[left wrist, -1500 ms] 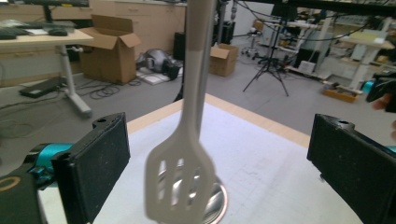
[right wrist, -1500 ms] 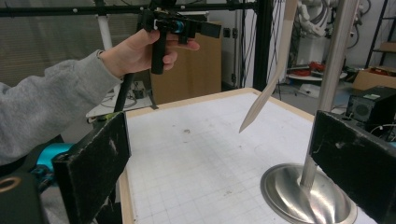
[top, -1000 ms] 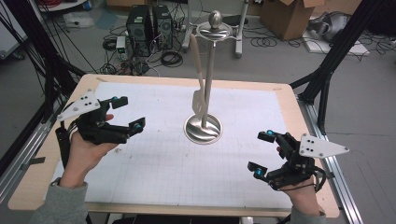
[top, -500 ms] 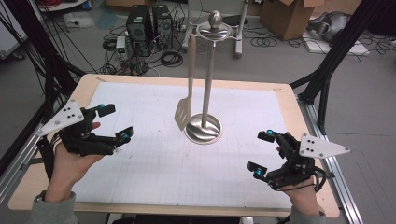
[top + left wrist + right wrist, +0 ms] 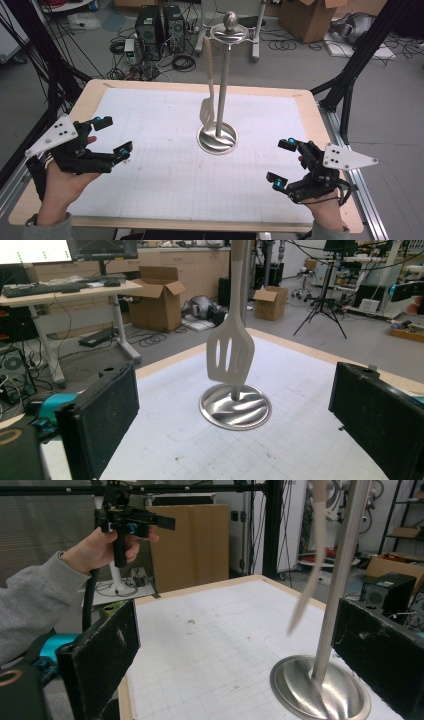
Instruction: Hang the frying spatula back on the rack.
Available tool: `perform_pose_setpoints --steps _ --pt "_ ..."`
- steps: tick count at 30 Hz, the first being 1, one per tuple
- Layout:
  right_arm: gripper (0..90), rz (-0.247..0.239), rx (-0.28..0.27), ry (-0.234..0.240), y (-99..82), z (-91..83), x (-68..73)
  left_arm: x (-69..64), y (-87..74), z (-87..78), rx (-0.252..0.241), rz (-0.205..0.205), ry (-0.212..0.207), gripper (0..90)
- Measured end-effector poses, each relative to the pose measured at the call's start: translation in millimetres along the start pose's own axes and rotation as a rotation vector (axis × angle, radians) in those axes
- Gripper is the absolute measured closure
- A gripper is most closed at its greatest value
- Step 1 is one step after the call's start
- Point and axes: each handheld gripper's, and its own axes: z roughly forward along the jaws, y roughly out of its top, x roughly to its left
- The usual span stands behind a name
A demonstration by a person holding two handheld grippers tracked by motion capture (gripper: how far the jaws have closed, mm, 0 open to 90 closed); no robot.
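While I hold my left gripper [image 5: 102,145] up above the left side of the table, its two black jaws stand wide apart with nothing between them. I keep it well away from the stand, maybe so it does not bump anything.

Next, near the middle of the white grid sheet [image 5: 150,180] that covers the wooden table [image 5: 87,95], stands the tall shiny metal stand with a round dish foot [image 5: 218,137]. A cream plastic spatula with slots [image 5: 208,107] hangs from the ring at the top of the stand, just beside the pole. Its flat end floats a little above the dish and does not touch it. I think it hangs there so it stays clean and is easy to grab. From my right gripper view it looks blurry, so it may be swinging.

Over on the right side, my right gripper [image 5: 284,164] sits low near the table edge. Its jaws are wide too, and they hold nothing. Both of my tools point toward the stand, well apart from it.
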Motion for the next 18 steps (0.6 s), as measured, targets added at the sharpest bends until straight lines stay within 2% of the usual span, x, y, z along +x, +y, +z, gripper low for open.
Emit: perform_pose_setpoints --steps 11,14,18 --pt "4.1 0.006 -0.022 -0.042 -0.4 -9.7 -5.0 8.0 -13.3 -17.8 -0.027 0.017 0.004 6.3" --pt "4.1 0.012 -0.024 -0.054 -1.4 -11.7 -7.0 9.4 -15.4 -20.0 -0.032 0.009 0.006 6.3" --pt "4.2 0.031 -0.033 -0.099 -2.0 -14.7 -9.2 10.3 -18.0 -22.1 -0.036 0.005 0.025 6.3"
